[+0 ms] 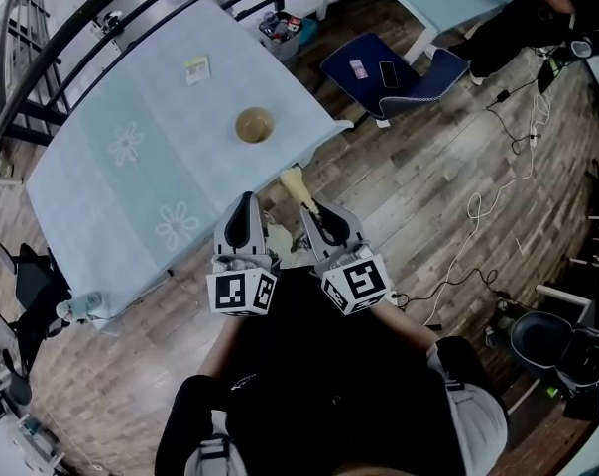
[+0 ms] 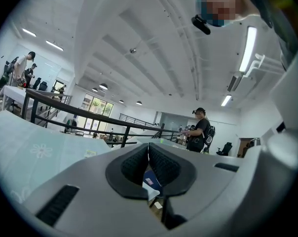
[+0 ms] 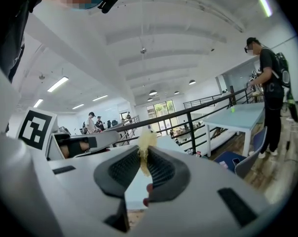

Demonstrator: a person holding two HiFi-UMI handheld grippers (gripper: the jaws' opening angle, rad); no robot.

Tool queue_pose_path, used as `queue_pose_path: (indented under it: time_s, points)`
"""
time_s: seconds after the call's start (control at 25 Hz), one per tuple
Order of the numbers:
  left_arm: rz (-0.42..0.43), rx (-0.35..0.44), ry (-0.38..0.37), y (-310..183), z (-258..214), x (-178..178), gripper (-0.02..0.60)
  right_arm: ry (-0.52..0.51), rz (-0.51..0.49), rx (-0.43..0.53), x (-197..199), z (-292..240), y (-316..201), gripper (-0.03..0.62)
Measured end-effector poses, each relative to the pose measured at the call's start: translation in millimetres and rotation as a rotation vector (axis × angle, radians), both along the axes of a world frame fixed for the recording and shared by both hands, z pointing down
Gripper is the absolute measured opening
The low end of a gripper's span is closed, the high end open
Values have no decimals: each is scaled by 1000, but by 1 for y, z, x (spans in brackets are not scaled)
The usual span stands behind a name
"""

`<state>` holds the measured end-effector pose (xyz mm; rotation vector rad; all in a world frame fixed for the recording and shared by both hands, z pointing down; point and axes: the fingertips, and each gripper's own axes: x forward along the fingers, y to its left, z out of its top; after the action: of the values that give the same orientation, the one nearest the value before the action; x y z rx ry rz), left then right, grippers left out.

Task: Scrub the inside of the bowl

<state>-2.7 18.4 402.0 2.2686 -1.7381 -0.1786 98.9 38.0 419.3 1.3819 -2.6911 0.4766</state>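
Standing on the wooden floor, you hold both tools close to your body, on the near side of the small round brown bowl [image 1: 254, 125]. The bowl sits open side up on the pale blue, flower-printed bench [image 1: 131, 107], not far from the bench's near edge. The left tool [image 1: 245, 200] is well short of the bowl, its dark ribbed jaws pressed together with nothing between them. Just beside it, the right tool [image 1: 314, 210] is clamped on a pale yellow fibrous scrubber [image 1: 296, 183]. The scrubber's free end points toward the bowl but is clearly apart from it. Beyond the bowl and to its left, a small pale card [image 1: 197, 68] lies on the cloth. To the bowl's right, a dark blue chair [image 1: 419, 79] stands on the floor.
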Motion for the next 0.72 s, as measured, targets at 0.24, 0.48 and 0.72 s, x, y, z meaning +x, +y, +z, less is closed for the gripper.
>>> queue_pose_path:
  time_s: [0.24, 0.48, 0.72]
  points:
    - [51, -30, 14, -33, 21, 14, 15, 30, 53, -36, 12, 14, -24, 46]
    - [97, -34, -25, -88, 31, 12, 15, 77, 58, -43, 6, 10, -74, 46]
    - [45, -31, -21, -146, 32, -16, 15, 106, 28, -19, -11, -3, -141, 46]
